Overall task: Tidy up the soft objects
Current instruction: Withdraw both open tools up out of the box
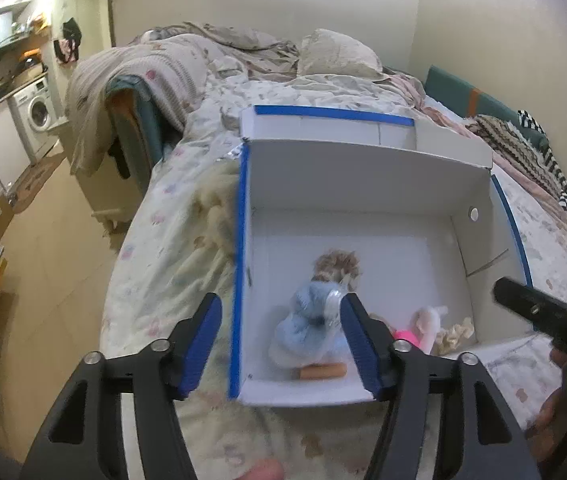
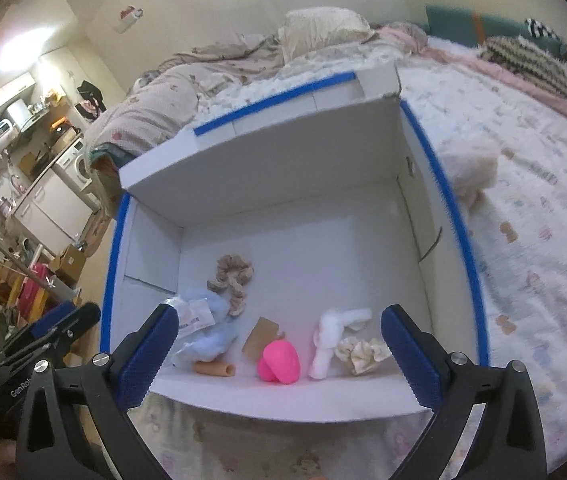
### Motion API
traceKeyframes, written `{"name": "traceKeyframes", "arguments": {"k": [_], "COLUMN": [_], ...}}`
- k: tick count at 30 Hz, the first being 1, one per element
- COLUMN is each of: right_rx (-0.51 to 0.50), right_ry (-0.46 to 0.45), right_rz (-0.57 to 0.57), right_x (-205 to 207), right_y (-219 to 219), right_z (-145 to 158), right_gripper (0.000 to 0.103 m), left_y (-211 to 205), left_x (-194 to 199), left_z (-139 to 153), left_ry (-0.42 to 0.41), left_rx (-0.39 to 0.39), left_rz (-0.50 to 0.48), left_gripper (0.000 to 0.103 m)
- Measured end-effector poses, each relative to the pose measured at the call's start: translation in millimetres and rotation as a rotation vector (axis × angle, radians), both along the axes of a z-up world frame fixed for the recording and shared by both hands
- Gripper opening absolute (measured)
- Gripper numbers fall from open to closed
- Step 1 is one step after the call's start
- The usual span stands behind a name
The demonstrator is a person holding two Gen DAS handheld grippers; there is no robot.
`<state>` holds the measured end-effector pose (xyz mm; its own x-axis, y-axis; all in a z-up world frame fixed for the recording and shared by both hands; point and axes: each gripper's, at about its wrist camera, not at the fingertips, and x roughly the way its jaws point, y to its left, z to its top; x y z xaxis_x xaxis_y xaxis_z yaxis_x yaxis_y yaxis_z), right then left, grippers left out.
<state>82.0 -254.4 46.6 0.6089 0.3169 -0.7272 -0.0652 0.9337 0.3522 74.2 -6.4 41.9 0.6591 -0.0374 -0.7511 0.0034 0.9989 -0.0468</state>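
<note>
- White box (image 2: 267, 172) with blue-taped edges sits open on the bed (image 2: 523, 216), lid flap standing at its far side. I judge it to be the collecting bin, set near the bed's edge so both claws can reach in from above.
- Soft things inside the box, all crowded toward its near wall: blue fluffy bundle (image 2: 207, 332) with a clear packet on it at near left; tan scrunchie (image 2: 231, 280) just behind it; small tan tube (image 2: 213, 369) against the near wall; brown card (image 2: 261, 335) and pink soft piece (image 2: 278, 361) at near centre; white plush piece (image 2: 329, 338) and cream scrunchie (image 2: 361, 354) at near right.
- Far half of the box floor is bare, so I judge there is room for more.
- Cream fluffy item (image 2: 471, 168) lies on the bed just outside the box's right wall; another fluffy cream heap (image 1: 215, 204) lies against its left wall. Probably what is left to gather.
- Left claw (image 1: 279, 320): spread wide, nothing between the fingers, hanging over the box's near-left corner.
- Right claw (image 2: 279, 352): also wide apart and empty, poised above the box's near wall, touching nothing.
</note>
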Motion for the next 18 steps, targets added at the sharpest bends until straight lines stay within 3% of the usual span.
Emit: {"name": "traceKeyframes", "arguments": {"k": [7,11,13,18], "right_rx": [-0.067,-0.077,-0.071,-0.07], "right_ry": [-0.13,-0.173,-0.18,-0.179], "right_rz": [-0.005,-0.012,-0.024,-0.016], "right_x": [-33.4,-50.6,-57.7,-63.2], "right_y": [4.9,8.2,8.8,15.5], "right_z": [24.2,27.7,25.6,21.9], "right_gripper": [0.103,0.103,0.103,0.103], "left_y": [17.8,23.6,25.2,17.5], "left_x": [-35.1,-57.0,-65.8,-69.3], "left_z": [5.9,14.1,15.9,15.4], "left_ry": [-0.046,-0.102,-0.121,-0.155], "left_rx": [-0.013,-0.004,0.006,0.056], "left_rz": [0.038,0.042,0.047,0.039], "left_gripper": [0.087,0.094,0.103,0.103]}}
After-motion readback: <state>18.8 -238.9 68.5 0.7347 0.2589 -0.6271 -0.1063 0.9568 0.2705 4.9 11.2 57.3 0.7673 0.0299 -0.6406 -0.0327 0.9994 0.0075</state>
